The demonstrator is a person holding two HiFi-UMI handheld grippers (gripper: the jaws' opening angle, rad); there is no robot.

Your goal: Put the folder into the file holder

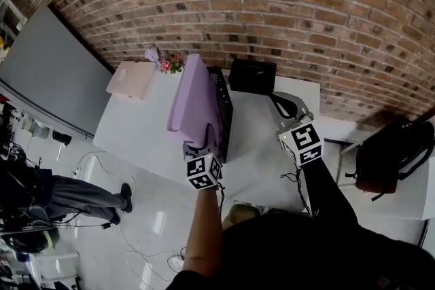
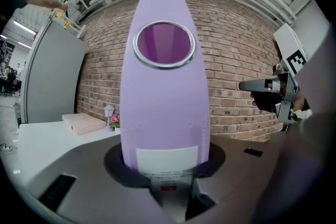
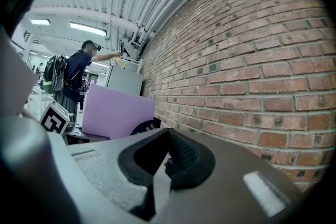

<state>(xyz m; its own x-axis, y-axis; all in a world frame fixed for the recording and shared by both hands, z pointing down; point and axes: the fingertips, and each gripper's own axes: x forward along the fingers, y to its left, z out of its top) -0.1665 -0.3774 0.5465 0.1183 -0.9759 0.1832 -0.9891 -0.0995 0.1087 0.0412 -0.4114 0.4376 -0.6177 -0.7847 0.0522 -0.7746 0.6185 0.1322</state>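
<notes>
Brick wall point(image 1: 285, 3) rising behind white bench point(image 1: 136, 125), lilac folder point(image 1: 197, 102) standing upright at bench middle, touching black file holder point(image 1: 225, 112), left claw point(image 1: 198, 145) clamping folder's spine, right claw point(image 1: 279, 105) hovering near bench's right edge, closing on nothing.

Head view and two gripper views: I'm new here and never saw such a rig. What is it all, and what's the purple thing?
No robot: a person holds a two-jaw gripper in each hand. The head view looks down from the person's head; each gripper view looks along its own jaws. The left gripper clamps a purple folder, upright at the black file holder on the white table. The right gripper is shut, empty. A pink box, flowers and a black box lie farther back.
</notes>
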